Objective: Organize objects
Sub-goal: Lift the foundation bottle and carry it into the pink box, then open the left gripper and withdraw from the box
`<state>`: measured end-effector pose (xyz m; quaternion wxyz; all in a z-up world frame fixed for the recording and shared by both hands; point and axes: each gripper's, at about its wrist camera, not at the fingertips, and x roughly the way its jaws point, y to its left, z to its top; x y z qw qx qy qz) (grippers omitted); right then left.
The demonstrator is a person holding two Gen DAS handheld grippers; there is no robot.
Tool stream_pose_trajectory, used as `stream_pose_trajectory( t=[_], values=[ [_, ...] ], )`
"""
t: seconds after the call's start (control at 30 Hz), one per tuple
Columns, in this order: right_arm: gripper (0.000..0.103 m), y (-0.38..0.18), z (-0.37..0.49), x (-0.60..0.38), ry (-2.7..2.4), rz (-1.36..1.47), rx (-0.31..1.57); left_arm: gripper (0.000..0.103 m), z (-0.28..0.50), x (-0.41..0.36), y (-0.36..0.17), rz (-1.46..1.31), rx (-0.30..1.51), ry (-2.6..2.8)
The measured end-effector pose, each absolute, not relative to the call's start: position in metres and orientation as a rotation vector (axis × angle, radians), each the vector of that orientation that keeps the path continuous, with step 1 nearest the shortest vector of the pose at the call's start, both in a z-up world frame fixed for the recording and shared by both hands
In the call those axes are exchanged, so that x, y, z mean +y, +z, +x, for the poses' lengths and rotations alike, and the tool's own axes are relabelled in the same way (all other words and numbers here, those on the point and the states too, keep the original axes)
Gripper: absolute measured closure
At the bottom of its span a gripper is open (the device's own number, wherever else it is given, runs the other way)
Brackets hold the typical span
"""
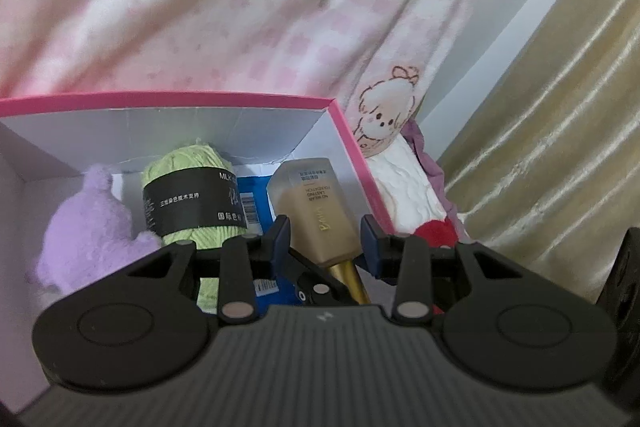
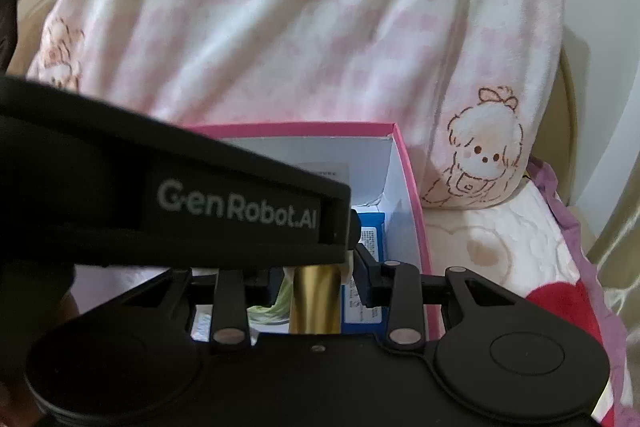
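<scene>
Both hand-held grippers pinched the foundation bottle: the left hand-held gripper its body, the right hand-held gripper its gold cap, probably steadying it over the pink box on the bed, beside the green yarn.

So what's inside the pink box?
The pink box holds a purple plush, green yarn, something blue underneath, and a foundation bottle. The grippers cover the rest.

Soft, even daylight fills both views, with no hard shadows. The pink-checked blanket is smeared by motion blur, while the pink box looks sharper. Fisheye bending curves the edges, and the corners darken.
</scene>
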<state>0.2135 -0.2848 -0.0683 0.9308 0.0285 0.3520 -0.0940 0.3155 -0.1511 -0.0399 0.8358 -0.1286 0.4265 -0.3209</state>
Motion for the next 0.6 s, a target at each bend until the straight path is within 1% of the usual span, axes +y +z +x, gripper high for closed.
stream_pose_trajectory(
  t=[0.27, 0.3, 0.4, 0.5, 0.57, 0.6],
  values=[
    [0.063, -0.083, 0.242, -0.287, -0.186, -0.047, 0.797, 0.067, 0.344, -0.152, -0.067, -0.369, 0.963, -0.65],
    [0.063, -0.085, 0.244, -0.288, -0.176, -0.044, 0.802, 0.069, 0.345, -0.151, -0.069, -0.373, 0.97, -0.642],
    [0.063, -0.088, 0.249, -0.284, -0.157, -0.109, 0.798, 0.069, 0.347, -0.152, -0.07, -0.369, 0.97, -0.633],
    [0.063, -0.09, 0.251, -0.288, -0.154, -0.106, 0.809, 0.069, 0.351, -0.152, -0.072, -0.396, 0.985, -0.634],
    [0.062, -0.089, 0.25, -0.29, -0.152, -0.123, 0.811, 0.069, 0.352, -0.152, -0.07, -0.397, 0.997, -0.624],
    [0.059, -0.088, 0.248, -0.293, -0.159, -0.112, 0.804, 0.069, 0.351, -0.15, -0.067, -0.394, 0.998, -0.62]
  ],
)
